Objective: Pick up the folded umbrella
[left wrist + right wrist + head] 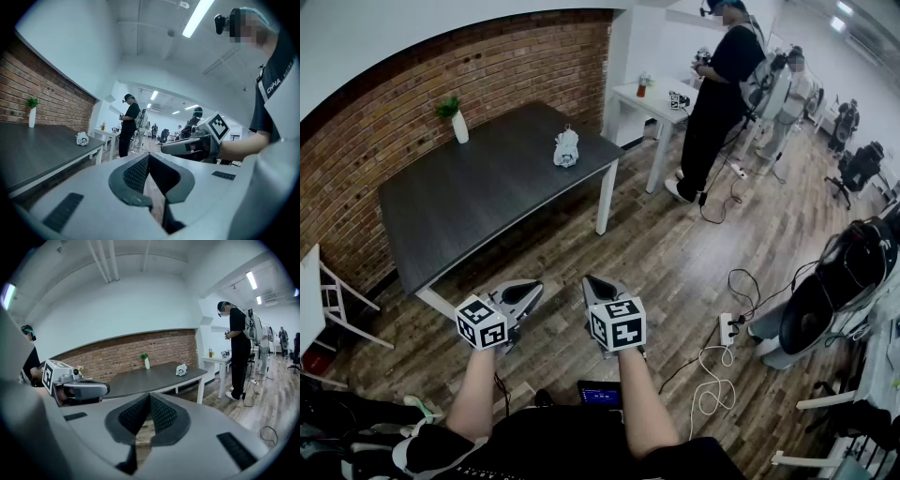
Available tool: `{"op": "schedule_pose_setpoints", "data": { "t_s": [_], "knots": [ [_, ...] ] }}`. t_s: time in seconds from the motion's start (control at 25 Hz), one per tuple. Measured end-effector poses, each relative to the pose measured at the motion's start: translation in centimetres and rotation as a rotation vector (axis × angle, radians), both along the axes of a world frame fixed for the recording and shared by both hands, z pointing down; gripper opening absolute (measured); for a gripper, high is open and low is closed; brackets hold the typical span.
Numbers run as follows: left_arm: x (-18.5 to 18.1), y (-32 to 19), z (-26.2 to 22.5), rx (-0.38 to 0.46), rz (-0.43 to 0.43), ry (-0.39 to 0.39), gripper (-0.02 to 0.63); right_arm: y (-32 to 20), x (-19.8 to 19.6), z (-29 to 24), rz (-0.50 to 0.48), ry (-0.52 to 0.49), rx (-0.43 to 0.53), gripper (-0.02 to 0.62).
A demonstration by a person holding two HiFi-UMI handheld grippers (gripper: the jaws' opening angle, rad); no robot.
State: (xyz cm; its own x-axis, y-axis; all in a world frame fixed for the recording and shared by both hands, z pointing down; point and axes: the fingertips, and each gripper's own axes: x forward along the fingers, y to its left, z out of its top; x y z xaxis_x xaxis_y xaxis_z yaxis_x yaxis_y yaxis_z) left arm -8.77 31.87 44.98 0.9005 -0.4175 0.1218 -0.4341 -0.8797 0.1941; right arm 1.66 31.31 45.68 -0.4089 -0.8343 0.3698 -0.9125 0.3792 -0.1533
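A small whitish bundle, apparently the folded umbrella, lies near the right end of the dark table. It also shows far off in the left gripper view as the bundle and in the right gripper view as the bundle. My left gripper and right gripper hang side by side over the wooden floor, well short of the table. Both are shut with nothing between the jaws, as the left gripper and the right gripper show in their own views.
A white vase with a green plant stands at the table's far edge by the brick wall. Beyond are a white side table and standing people. A power strip with cables lies on the floor to the right.
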Motion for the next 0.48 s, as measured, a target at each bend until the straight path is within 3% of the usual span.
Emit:
{"op": "schedule_pose_setpoints", "data": {
  "t_s": [0.48],
  "knots": [
    [0.99, 0.41, 0.48, -0.019, 0.005, 0.015, 0.002, 0.59, 1.07, 0.36, 0.011, -0.024, -0.006, 0.009]
  ]
}}
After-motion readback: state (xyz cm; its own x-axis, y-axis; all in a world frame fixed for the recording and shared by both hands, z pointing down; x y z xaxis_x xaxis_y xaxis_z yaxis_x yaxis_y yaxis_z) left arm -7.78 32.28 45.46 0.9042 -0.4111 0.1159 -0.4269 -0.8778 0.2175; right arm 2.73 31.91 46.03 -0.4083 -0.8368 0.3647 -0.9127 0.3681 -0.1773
